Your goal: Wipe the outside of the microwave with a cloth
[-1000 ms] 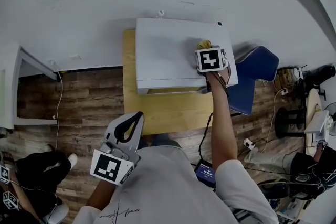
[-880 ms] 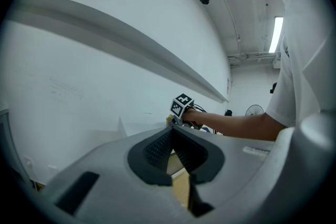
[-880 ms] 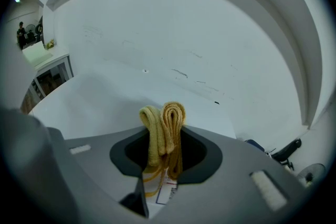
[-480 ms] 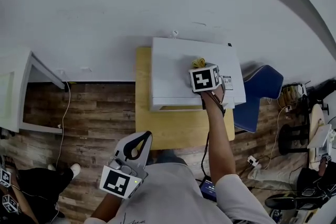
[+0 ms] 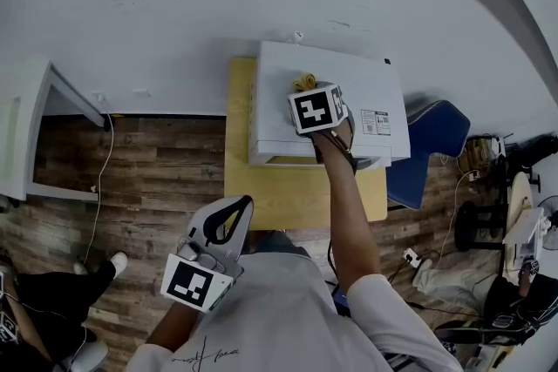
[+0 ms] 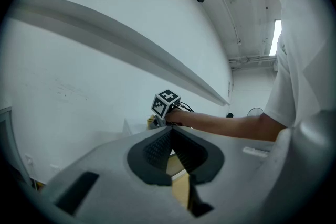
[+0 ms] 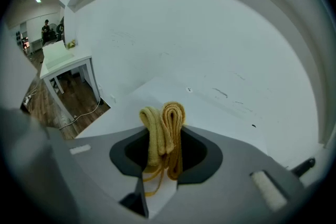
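A white microwave (image 5: 349,90) sits on a yellow wooden table (image 5: 288,187) against the white wall. My right gripper (image 5: 307,88) rests over the microwave's top, left of middle, and is shut on a folded yellow cloth (image 7: 164,127) that sticks up between its jaws. The cloth (image 5: 303,83) peeks out past the marker cube. The white top of the microwave (image 7: 199,107) spreads ahead of the cloth. My left gripper (image 5: 228,215) hangs low near the person's body, off the table, its jaws closed together on nothing (image 6: 170,139).
A blue chair (image 5: 427,144) stands right of the table. A white desk (image 5: 35,135) stands at the left over the wood floor. Cables and stools (image 5: 488,213) crowd the far right.
My right gripper with the cloth has slid leftward across the microwave's top. The head view has shifted, and the left gripper stays low near the body.
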